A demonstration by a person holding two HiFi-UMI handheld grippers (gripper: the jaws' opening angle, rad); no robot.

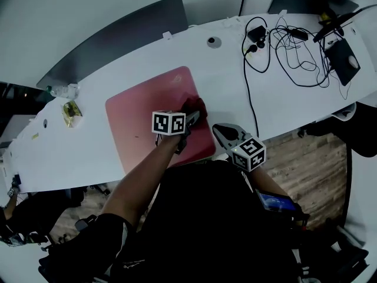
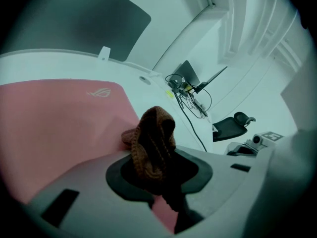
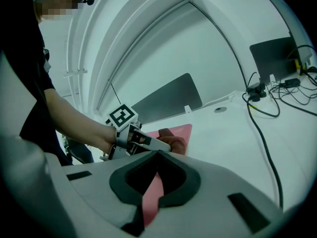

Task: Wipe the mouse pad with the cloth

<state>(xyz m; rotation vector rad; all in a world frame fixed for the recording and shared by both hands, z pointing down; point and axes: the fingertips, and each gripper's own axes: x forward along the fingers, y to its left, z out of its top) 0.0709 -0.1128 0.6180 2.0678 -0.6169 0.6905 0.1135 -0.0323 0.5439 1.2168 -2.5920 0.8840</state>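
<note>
Left gripper [image 2: 158,162]: jaws clamped on the brown knitted cloth [image 2: 152,133]. The cloth is bunched and rests on the pink mouse pad [image 1: 141,119], close to the pad's right edge.

Right gripper [image 3: 157,155]: jaws together, nothing between them. It is held just beside the pad's right side, near the table's near edge.

Surface: the pad lies flat on a white curved table [image 1: 235,75], with a faint logo at the pad's far end. A dark grey partition panel [image 1: 118,37] stands along the table's far side. Wood-pattern floor [image 1: 300,158] shows past the near edge.

Surroundings: a tangle of black cables [image 1: 283,46] lies at the far right, well apart from the pad. One lead runs toward the near edge, right of the pad.
</note>
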